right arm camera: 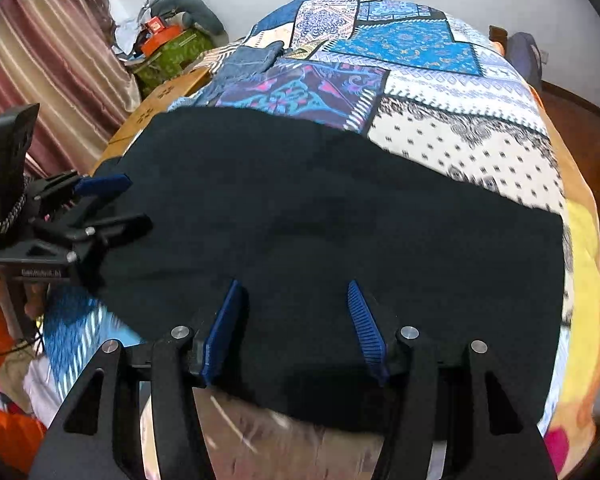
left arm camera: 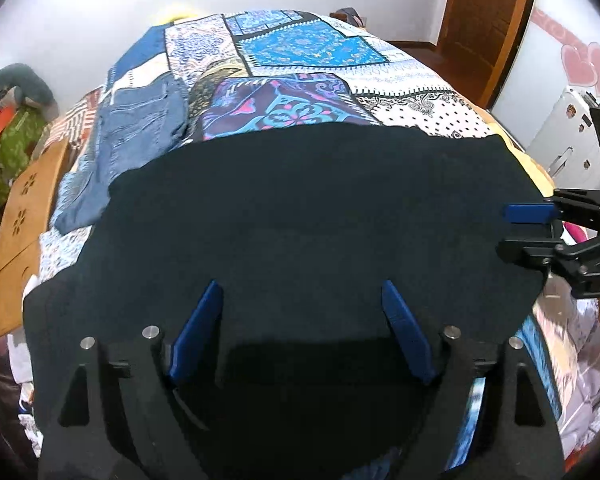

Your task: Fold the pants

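Lay spread flat across the near end of the bed, the black pants (left arm camera: 300, 216), on top of the patchwork bedspread (left arm camera: 300, 48), evidently smoothed there so a fold could be started from the near edge. Hovered over that near edge, the left gripper (left arm camera: 302, 332), jaws wide and empty, blue pads (left arm camera: 198, 332) splayed above dark cloth and not visibly touching it. Seen likewise, the right gripper (right arm camera: 296, 328), jaws wide, holding nothing, poised just above the hem where the fabric met the edge of the bed. Placed side by side and apart, probably so that each could take one corner of the same edge and carry it over together. Looked almost featureless, the garment: a deep black, matte sheet with a gently curved far border and only faint ripples near the middle; no waistband, seam or leg split distinguishable, so could not tell which end faced the grippers. Left aside further up the bed at its left border, a pair of blue jeans (left arm camera: 140, 128), well apart from the black cloth's middle though close to its far left corner.
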The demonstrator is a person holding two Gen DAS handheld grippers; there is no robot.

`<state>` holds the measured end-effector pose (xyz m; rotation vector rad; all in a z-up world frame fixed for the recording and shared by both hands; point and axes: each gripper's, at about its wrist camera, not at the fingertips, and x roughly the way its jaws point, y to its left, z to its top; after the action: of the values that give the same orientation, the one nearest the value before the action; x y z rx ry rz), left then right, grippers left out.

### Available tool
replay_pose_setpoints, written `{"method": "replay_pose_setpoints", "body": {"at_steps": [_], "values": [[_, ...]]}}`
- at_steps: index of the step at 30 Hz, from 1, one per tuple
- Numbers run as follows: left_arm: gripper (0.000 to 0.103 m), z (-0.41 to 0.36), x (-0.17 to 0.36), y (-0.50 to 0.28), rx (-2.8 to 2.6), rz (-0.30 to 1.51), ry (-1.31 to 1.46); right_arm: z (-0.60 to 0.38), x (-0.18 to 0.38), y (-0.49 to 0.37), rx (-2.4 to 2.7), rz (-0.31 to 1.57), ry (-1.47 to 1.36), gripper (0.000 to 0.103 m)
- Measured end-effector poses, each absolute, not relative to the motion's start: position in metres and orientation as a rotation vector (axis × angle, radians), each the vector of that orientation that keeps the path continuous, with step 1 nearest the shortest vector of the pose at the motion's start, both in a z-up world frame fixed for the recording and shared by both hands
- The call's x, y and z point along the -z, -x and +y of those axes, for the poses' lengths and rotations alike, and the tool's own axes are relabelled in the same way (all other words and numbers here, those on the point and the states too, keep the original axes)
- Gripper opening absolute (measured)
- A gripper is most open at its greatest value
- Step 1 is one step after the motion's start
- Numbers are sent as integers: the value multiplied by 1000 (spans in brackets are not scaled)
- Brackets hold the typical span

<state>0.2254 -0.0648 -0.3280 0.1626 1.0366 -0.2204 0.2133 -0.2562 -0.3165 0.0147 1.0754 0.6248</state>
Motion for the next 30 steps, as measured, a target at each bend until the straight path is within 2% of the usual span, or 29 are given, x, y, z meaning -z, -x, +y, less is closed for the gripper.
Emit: {"method": "replay_pose_setpoints", "body": {"at_steps": [9,18,30], "values": [[83,-64,317,-205,199,1019,-217,-264,303,-200,-555,1038,-51,53],[83,-106,281,-225,290,935,-208,-343,295,-181,-340,976,-260,59],[85,-157,331,-240,352,1039,-293,-399,355,-158,-202,1071,-556,60]]}}
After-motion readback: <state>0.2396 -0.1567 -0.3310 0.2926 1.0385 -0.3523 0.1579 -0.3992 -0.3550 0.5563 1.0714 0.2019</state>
